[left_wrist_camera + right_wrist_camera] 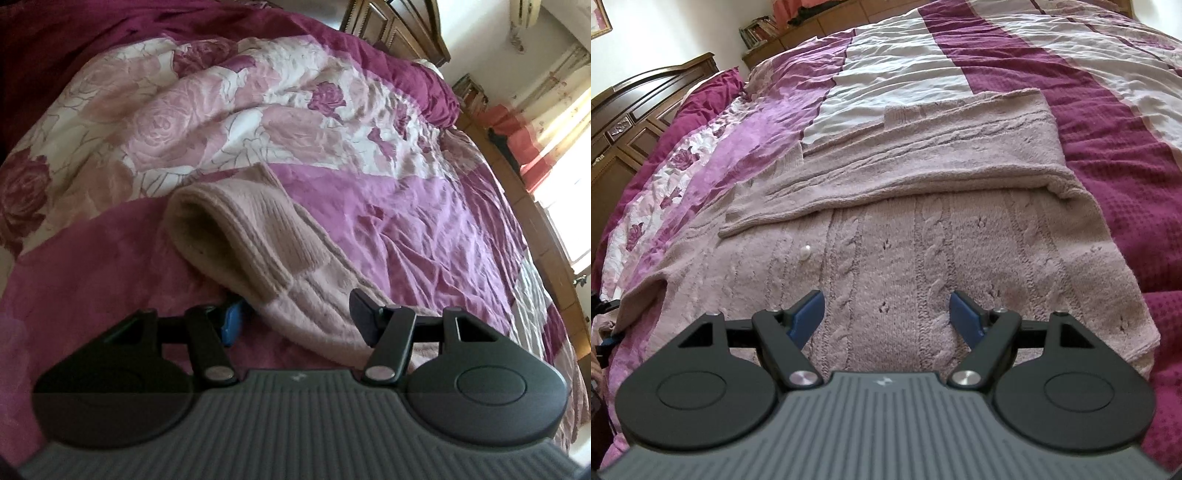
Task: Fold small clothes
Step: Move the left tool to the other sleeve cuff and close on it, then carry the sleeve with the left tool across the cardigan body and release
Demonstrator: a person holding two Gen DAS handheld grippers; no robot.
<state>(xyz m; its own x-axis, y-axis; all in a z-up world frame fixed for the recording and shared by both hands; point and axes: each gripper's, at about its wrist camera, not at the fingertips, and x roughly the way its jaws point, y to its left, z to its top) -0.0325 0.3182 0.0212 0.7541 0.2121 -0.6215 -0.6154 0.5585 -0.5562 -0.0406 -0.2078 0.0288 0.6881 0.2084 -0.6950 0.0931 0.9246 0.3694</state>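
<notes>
Two grippers hang over a bed [1108,155]. At lower centre of its view, the right gripper [888,317] holds its jaws open above a pink knit sweater [923,229]. The left gripper [295,317], jaws apart, straddles the sleeve cuff [236,236]; I cannot tell if they press it.

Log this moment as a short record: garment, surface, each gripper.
garment: dusty-pink cable-knit sweater, lying flat, one part folded across its body
sleeve: ribbed cuff, lifted, open end facing the left camera
surface: purple, pink and white floral bedspread
left gripper: sleeve fabric between its jaws, grip unclear
right gripper: open above the sweater, holding nothing
</notes>
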